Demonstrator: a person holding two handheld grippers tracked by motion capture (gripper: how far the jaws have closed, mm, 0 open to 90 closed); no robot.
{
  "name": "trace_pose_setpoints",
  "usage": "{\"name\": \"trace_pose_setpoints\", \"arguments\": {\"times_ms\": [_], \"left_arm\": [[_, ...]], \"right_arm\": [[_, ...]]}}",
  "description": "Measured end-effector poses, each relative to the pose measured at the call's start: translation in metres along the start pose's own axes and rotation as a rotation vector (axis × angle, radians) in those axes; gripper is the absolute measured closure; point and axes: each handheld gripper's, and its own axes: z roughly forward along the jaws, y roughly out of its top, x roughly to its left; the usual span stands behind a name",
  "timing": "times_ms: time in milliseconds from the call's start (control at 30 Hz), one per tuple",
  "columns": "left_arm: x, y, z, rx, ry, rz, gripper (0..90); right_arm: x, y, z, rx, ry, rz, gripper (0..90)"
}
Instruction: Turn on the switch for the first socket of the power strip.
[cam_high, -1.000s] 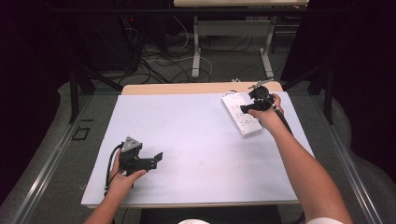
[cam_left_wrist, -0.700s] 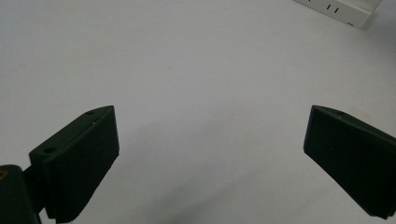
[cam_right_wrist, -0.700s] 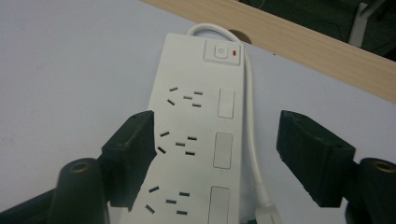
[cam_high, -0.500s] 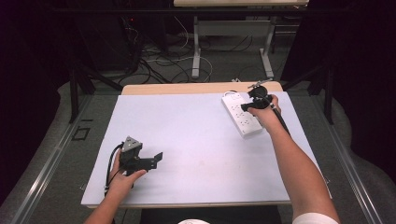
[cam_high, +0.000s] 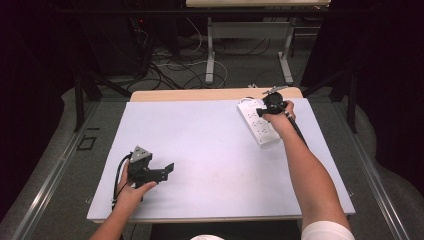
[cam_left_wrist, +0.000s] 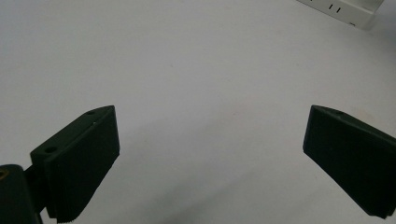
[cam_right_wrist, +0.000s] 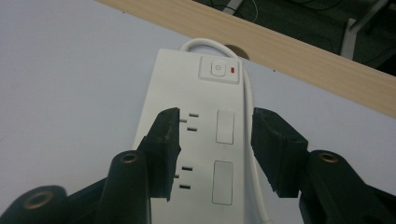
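Right hand-held gripper (cam_right_wrist: 212, 154) over power strip (cam_right_wrist: 205, 140), jaws closing astride.

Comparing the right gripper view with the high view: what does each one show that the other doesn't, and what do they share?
Right gripper view: the power strip's switch with its red light, and the jaws, which have just been closing, straddling the socket face without pressing it. High view: the left gripper at the near left, both forearms, and floor cables. Both: the white power strip, its cord, and the right gripper.

Bright, even overhead light on the table (cam_high: 210, 150) (surroundings dark), soft shadows.
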Motion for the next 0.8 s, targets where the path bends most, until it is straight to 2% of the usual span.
{"name": "trace_pose_setpoints", "arguments": {"times_ms": [33, 333, 400, 800], "left_arm": [[0.000, -0.001, 0.001, -0.012, 0.006, -0.006, 3.8], [0.001, -0.001, 0.001, -0.009, 0.007, -0.012, 3.9], [0.003, -0.001, 0.000, 0.004, 0.006, -0.004, 4.0], [0.002, 0.000, 0.003, -0.005, 0.008, -0.013, 4.3]], "right_arm": [[0.000, 0.000, 0.001, -0.004, -0.008, 0.004, 52.5], [-0.013, -0.002, 0.008, -0.022, -0.059, 0.043, 55.4], [-0.014, -0.002, 0.009, -0.025, -0.060, 0.049, 55.4], [-0.014, -0.001, 0.014, -0.065, -0.057, 0.042, 56.1]]}}
